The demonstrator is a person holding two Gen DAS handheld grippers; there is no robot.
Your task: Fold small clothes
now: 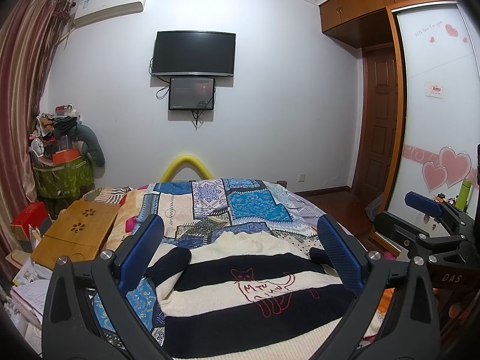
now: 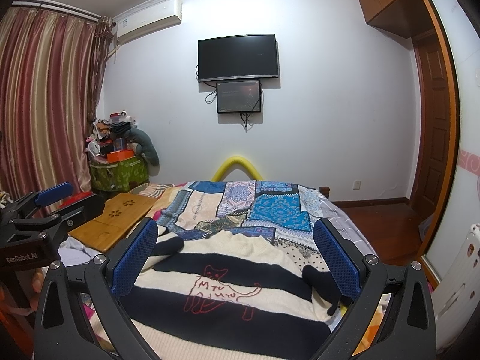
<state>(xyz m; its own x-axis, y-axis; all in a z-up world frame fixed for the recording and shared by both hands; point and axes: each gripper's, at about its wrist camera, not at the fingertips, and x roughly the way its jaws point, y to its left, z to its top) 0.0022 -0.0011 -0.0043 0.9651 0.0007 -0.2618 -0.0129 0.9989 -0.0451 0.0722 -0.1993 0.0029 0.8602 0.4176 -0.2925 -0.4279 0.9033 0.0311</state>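
Cream-and-navy striped sweater (image 1: 240, 294) with red cat outline lies flat on patchwork bedspread (image 1: 228, 207), sleeves folded inward. Left gripper (image 1: 240, 258) above it, jaws spread wide, holding nothing. Right gripper (image 2: 237, 258) likewise wide apart, empty. Wooden lap tray (image 1: 78, 231) beside bedspread.

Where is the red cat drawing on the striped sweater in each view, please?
Left wrist: red cat drawing lies right of centre, low, between the open fingers.
Right wrist: red cat drawing lies slightly left of centre, low.
Shared landmark: wall television.
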